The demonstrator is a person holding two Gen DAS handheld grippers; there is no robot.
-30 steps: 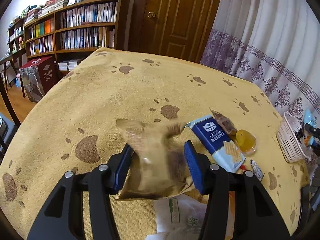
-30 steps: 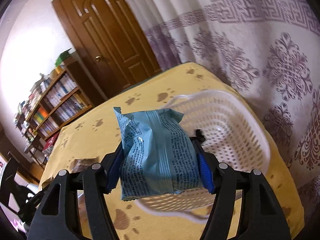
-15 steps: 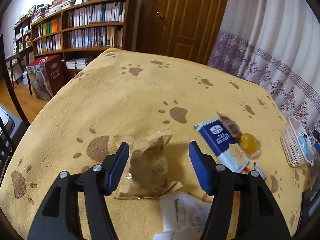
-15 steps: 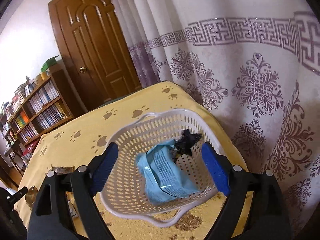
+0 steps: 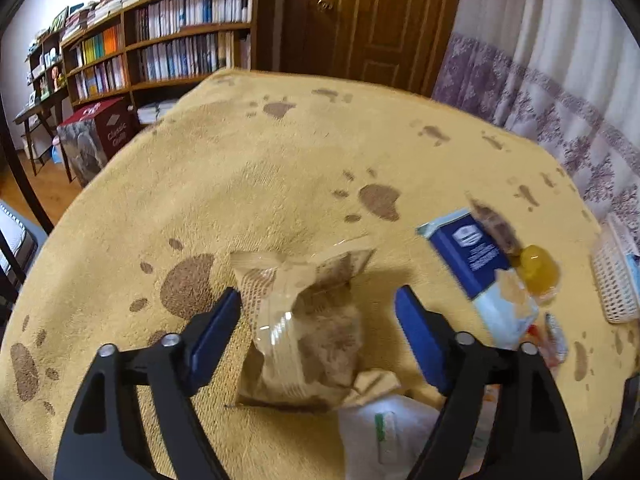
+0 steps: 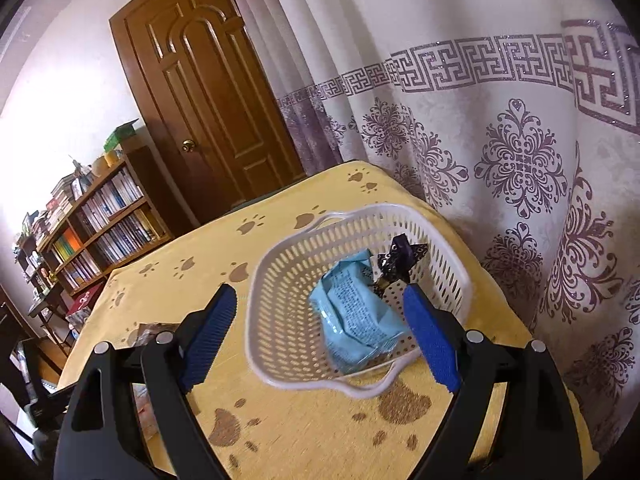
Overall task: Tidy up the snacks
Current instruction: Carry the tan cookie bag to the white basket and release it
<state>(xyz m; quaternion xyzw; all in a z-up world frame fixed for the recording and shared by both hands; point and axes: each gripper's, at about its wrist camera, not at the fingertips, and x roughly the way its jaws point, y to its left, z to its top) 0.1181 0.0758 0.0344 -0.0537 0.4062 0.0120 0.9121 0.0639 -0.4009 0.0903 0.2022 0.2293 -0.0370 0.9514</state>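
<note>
My left gripper (image 5: 318, 316) is open, its blue pads on either side of a brown snack bag (image 5: 308, 332) that lies on the yellow paw-print cloth, not gripped. To its right lie a blue biscuit pack (image 5: 476, 268), a yellow jelly cup (image 5: 536, 268) and a small dark wrapper (image 5: 494, 224). My right gripper (image 6: 320, 328) is open and empty just in front of a white plastic basket (image 6: 280, 280). Inside the basket lie a light blue snack bag (image 6: 356, 316) and a dark purple wrapper (image 6: 400, 260).
A white packet (image 5: 392, 432) lies near the front edge below the brown bag. The basket also shows in the left wrist view (image 5: 612, 280) at the table's right edge. A patterned curtain (image 6: 500, 140) hangs close behind the basket. Bookshelves (image 5: 172, 52) and a wooden door (image 5: 372, 12) stand beyond the table.
My left gripper let go of the brown bag, which now lies on the cloth. My right gripper dropped the light blue bag into the basket, opened and drew back.
</note>
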